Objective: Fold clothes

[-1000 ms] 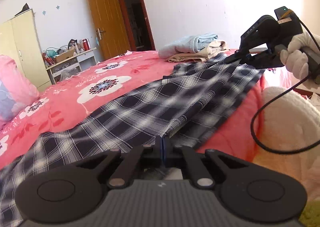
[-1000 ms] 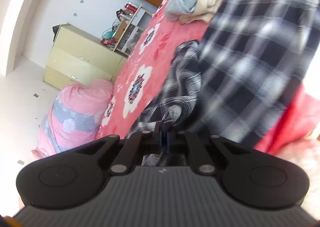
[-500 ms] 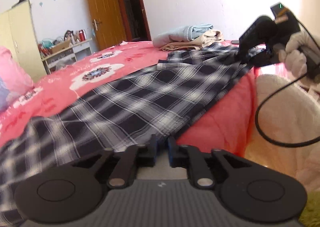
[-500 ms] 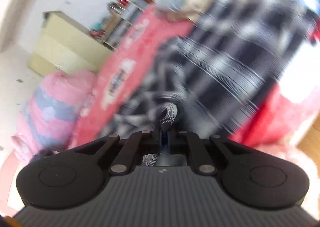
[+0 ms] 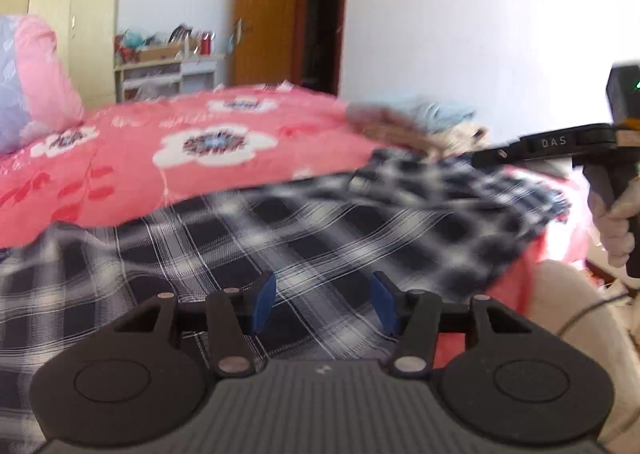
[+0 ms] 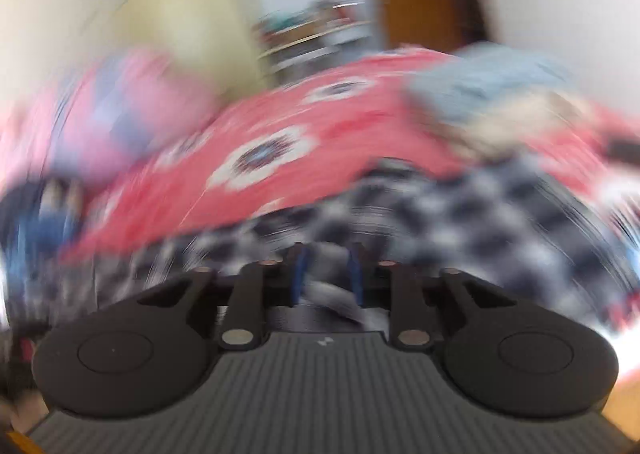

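Plaid garment [image 5: 320, 230] spread flat on the bed [image 5: 168, 158], filling the lower left and centre of the left wrist view and reaching to the right of centre, where its far end drapes at the bed's near edge. Long axis running from lower left to centre right of that frame, roughly along the bed's near side. Left tool [image 5: 322, 306] placed low in the frame, directly over the garment's near portion, jaws opening, blue pads [image 5: 264, 300] spread with plaid visible in the gap but not pressed: released. Right tool [image 5: 494, 155] seen at the right edge of the same frame, carried by a gloved hand [image 5: 616, 230], fingertips reaching leftward above the garment's far end. In the right wrist view, heavily blurred, right tool [image 6: 326, 274] low in frame, jaws opening, a pale strip of cloth apparently lying in the gap; pads not seen pressing on it, so taken as released. Stack of folded clothes [image 5: 424, 122] beyond the plaid, centre right, just past the garment's far end. Judgement: each tool nearest its own end of the long axis, left at the near end and right at the far end; next grasp best taken at those ends, with the fold carried across or along that axis.
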The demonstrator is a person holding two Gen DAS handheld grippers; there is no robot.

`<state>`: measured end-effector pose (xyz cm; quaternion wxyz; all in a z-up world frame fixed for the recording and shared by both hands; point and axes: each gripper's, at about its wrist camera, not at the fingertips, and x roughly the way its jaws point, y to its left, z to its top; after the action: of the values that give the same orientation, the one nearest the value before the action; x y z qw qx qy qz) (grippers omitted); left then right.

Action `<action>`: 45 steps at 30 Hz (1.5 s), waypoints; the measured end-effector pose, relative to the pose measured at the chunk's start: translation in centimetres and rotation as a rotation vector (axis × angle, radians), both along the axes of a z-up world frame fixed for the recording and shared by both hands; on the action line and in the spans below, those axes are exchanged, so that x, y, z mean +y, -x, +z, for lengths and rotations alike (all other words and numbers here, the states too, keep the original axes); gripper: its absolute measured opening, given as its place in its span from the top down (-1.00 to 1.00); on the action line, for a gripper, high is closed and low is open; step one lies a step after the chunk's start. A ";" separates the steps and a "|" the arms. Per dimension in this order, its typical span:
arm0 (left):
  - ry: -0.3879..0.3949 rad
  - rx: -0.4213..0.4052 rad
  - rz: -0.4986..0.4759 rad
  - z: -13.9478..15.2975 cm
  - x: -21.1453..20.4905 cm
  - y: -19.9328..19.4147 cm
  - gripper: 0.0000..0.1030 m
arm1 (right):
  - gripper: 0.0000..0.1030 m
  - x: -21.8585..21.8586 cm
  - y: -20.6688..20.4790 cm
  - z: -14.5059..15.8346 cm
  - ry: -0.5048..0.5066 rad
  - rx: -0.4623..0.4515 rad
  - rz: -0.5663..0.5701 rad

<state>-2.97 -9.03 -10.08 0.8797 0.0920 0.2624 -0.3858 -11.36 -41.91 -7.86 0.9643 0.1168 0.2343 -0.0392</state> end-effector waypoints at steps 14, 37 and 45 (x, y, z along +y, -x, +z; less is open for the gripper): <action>-0.010 0.068 0.057 -1.7 -0.4 -1.1 -0.01 | 0.97 0.9 -10.4 -2.3 0.123 0.091 0.133; -0.088 0.066 0.131 -1.2 -2.4 -0.6 -0.04 | 0.14 -12.0 -3.1 -4.5 -0.467 -0.092 -0.150; -0.066 0.074 0.125 -1.4 -2.1 -0.7 -0.06 | 0.13 -13.2 -7.4 -4.7 -0.596 -0.033 -0.154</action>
<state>-2.28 -11.15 -11.45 0.8881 0.0903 0.3125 -0.3246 -3.93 -55.10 -12.60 0.8855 0.4125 0.2104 -0.0397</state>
